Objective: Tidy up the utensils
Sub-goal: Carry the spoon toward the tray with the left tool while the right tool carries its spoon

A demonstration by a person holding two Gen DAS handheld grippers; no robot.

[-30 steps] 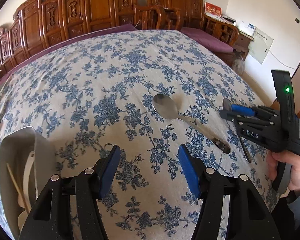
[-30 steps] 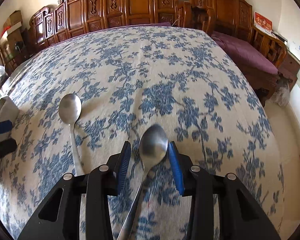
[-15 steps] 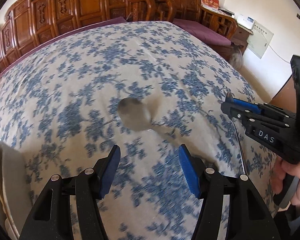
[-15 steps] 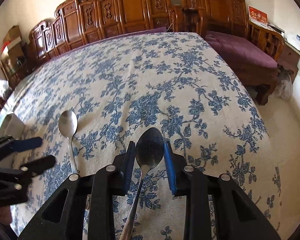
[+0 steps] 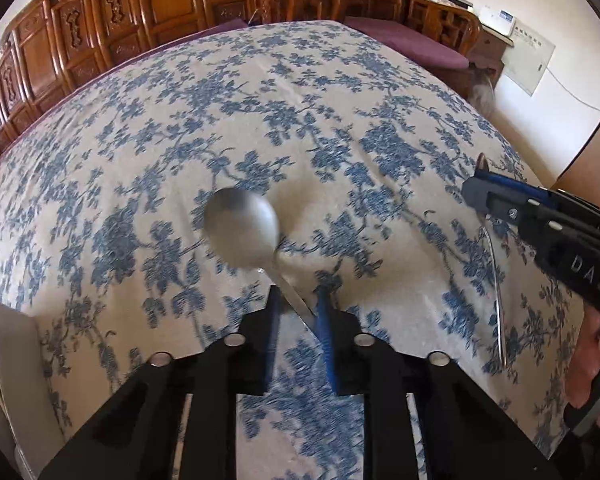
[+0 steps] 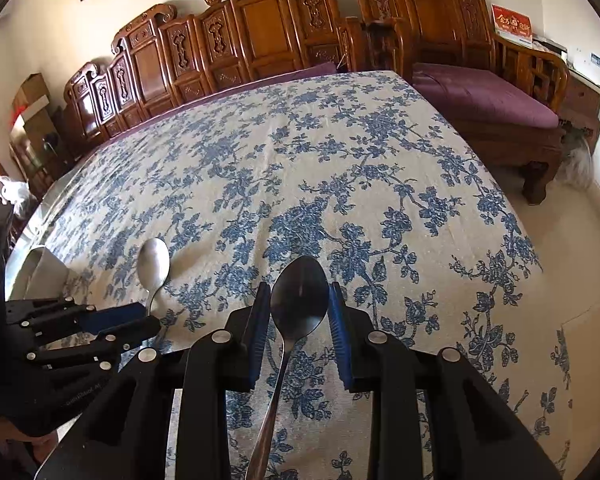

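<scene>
Since a sec ago my left gripper [image 5: 296,312] has come down over the first spoon [image 5: 242,230] on the tablecloth [image 5: 300,120], and its jaws have just been closing, now narrow w/ the spoon's neck between the blue pads. Pads look to be pressing on the handle, tho the frame is a bit blurred. Bowl of that spoon sticks out past the fingertips toward 11 o'clock in the left wrist view. Its handle end is hidden under the gripper.

Right gripper [image 6: 298,312] has lifted the second spoon [image 6: 299,300] off the cloth since then; jaws have been closing a bit too and now clamp the bowl by its edges, handle trailing back toward 6 o'clock under the gripper body. From the left wrist view the right gripper [image 5: 484,194] sits at 3 o'clock, my hand [image 5: 596,376] on its grip, spoon handle hanging down below it.

From the right wrist view, the left gripper [image 6: 140,320] is at 9 o'clock, w/ the first spoon's bowl [image 6: 153,262] just beyond its fingertips.

White tray [image 5: 8,360] at 8 o'clock in the left view, at the table edge; only a corner shows.

Carved wooden chairs [image 6: 260,28] line the far side at 12 o'clock.
</scene>
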